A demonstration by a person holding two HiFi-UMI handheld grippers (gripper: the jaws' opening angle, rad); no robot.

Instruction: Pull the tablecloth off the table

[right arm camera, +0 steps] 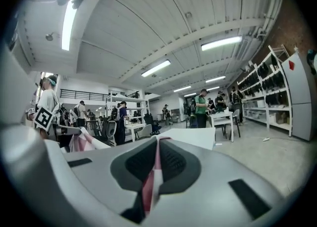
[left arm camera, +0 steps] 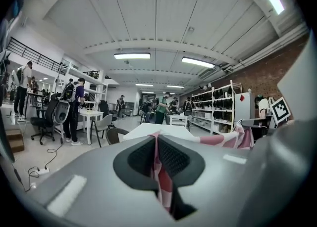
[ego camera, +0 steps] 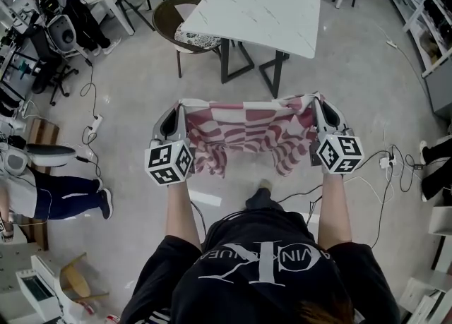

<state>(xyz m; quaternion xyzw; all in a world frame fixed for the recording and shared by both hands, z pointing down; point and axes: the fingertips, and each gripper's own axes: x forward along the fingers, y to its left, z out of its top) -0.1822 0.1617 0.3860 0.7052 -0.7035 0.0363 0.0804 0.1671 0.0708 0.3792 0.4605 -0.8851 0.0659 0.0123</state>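
Observation:
A red-and-white patterned tablecloth [ego camera: 247,132] hangs in the air between my two grippers, clear of the white marble-look table [ego camera: 258,12] further ahead. My left gripper [ego camera: 178,107] is shut on the cloth's left top corner, and my right gripper [ego camera: 316,102] is shut on the right top corner. In the left gripper view the cloth [left arm camera: 161,174] is pinched between the dark pads [left arm camera: 173,159]. The right gripper view shows the same cloth [right arm camera: 150,179] squeezed between the pads [right arm camera: 171,164]. The cloth sags in the middle and droops toward the floor.
A brown wicker chair [ego camera: 176,22] stands at the table's left side. Cables and a power strip [ego camera: 95,128] lie on the floor at left, more cables [ego camera: 388,164] at right. People and desks fill the far left. Shelves [left arm camera: 218,107] line the right wall.

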